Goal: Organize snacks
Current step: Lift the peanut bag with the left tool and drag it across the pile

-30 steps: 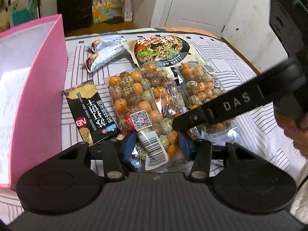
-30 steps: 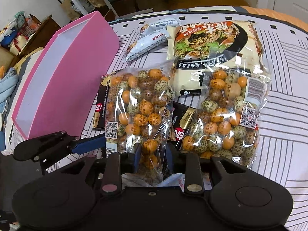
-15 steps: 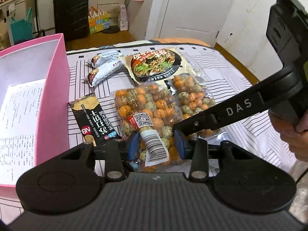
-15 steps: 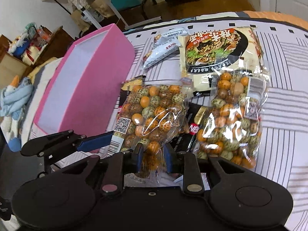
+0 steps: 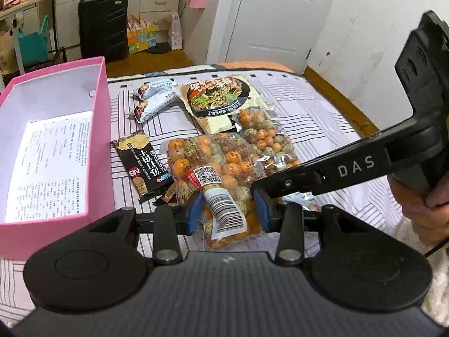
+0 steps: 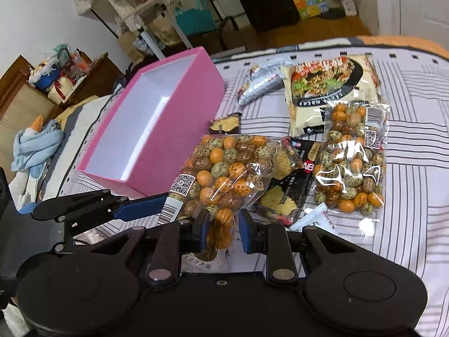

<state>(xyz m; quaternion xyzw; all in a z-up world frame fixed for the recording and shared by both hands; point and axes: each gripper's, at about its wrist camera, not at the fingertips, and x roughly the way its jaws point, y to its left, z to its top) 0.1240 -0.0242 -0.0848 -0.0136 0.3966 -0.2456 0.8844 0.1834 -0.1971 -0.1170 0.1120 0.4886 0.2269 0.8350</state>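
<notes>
A clear bag of orange and speckled coated nuts (image 5: 213, 168) is held off the bed by both grippers. My left gripper (image 5: 227, 210) is shut on its near end by the barcode label. My right gripper (image 6: 221, 230) is shut on the bag's near end (image 6: 224, 168) too, with the bag tilted toward the pink box. The open pink box (image 5: 42, 151) (image 6: 157, 120) stands to the left, with a printed sheet on its white floor. A second nut bag (image 6: 350, 163) lies on the bed to the right.
On the striped bedsheet lie a black cracker packet (image 5: 140, 165), a noodle packet (image 5: 221, 98), two small silver packets (image 5: 153, 101) and another black packet (image 6: 289, 185). A black suitcase (image 5: 102, 25) and a white door (image 5: 283, 14) are beyond the bed.
Both grippers have lifted the nut bag up off the bed and shifted it left toward the pink box. The views rose, showing more of the box interior.
</notes>
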